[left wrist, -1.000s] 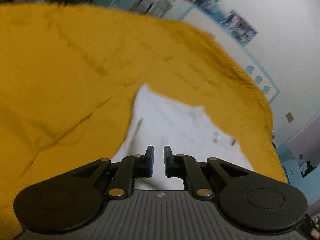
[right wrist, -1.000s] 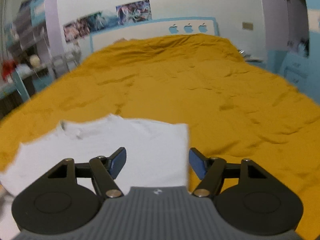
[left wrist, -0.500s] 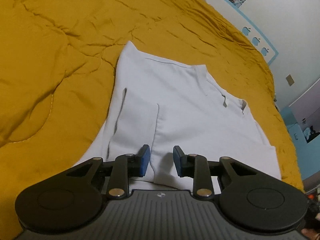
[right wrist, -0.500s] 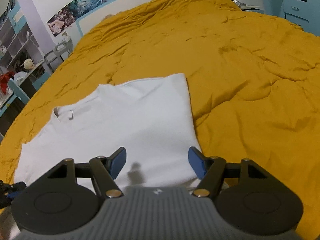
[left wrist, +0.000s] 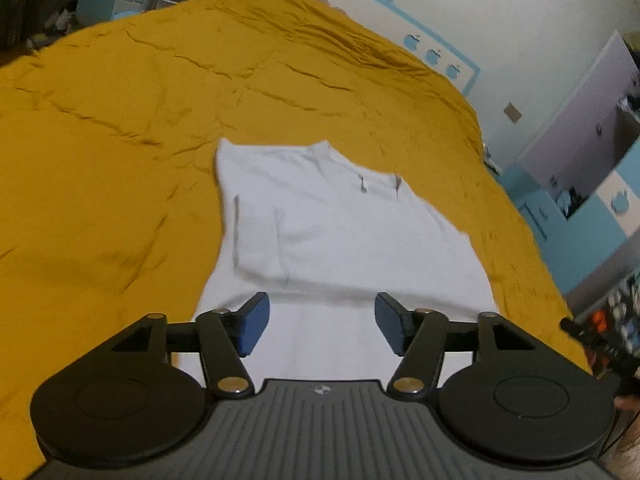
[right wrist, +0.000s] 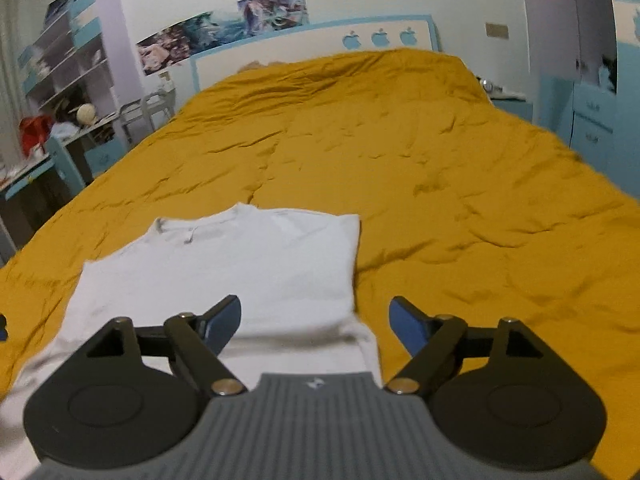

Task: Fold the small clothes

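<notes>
A white T-shirt [left wrist: 340,232] lies flat on the mustard-yellow bedspread [left wrist: 100,152], sides folded in and collar at the far end. It also shows in the right wrist view [right wrist: 240,264]. A fold line crosses the cloth just beyond both grippers. My left gripper [left wrist: 320,322] is open and empty above the shirt's near part. My right gripper [right wrist: 316,322] is open and empty over the shirt's near right edge.
The yellow bedspread [right wrist: 460,184] spreads wide to the right and beyond the shirt. A white headboard with blue apples [right wrist: 380,38] stands at the far end. A cluttered desk and shelves [right wrist: 60,120] stand left of the bed, blue drawers [right wrist: 592,128] to the right.
My left gripper has opened wide; it was nearly shut a second ago. Both grippers have drawn back from the shirt, and the views have tilted up toward the headboard.
</notes>
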